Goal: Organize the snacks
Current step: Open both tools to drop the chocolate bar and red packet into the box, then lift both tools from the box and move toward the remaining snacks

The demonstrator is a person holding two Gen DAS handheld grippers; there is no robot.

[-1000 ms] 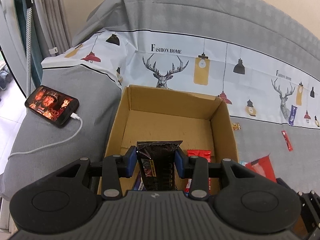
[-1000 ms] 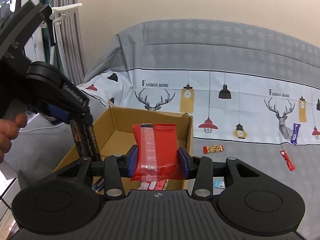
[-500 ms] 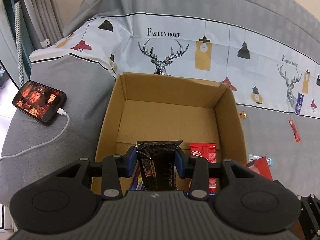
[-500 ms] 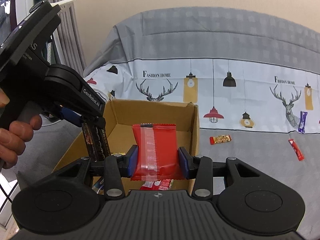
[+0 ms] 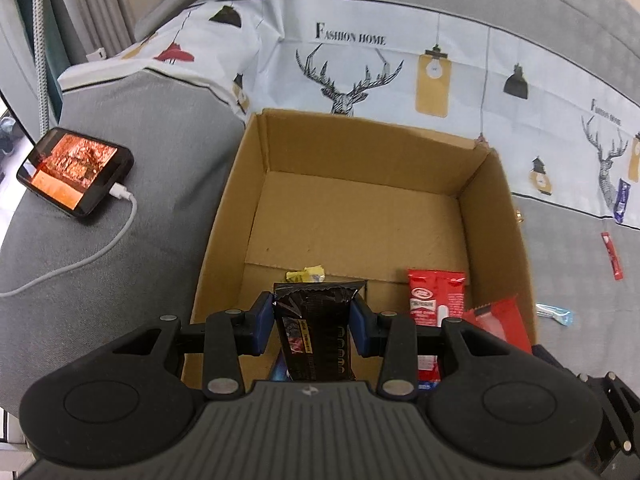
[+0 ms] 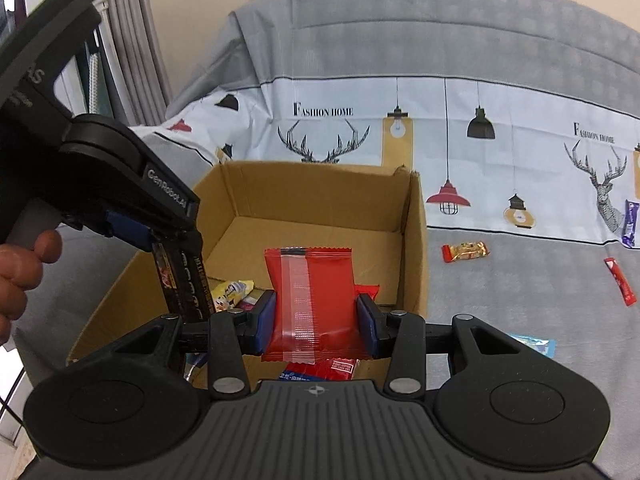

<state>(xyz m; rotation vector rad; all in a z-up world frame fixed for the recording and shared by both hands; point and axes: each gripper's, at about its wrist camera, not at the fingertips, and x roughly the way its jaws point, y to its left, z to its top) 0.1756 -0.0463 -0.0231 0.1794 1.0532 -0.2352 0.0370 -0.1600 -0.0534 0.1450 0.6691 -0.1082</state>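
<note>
One cardboard box [image 6: 414,240], two grippers, one phone [image 5: 76,176] at left. Two held packets: one black [image 5: 316,332], one red [image 6: 310,300]. Four loose snacks lie right of the box [image 6: 466,251].

Both wrist views close, angled down; share cardboard box [image 5: 224,216] [image 6: 414,240].

A lit phone [image 5: 76,176], seemingly charging via cable [image 5: 100,252].
</note>
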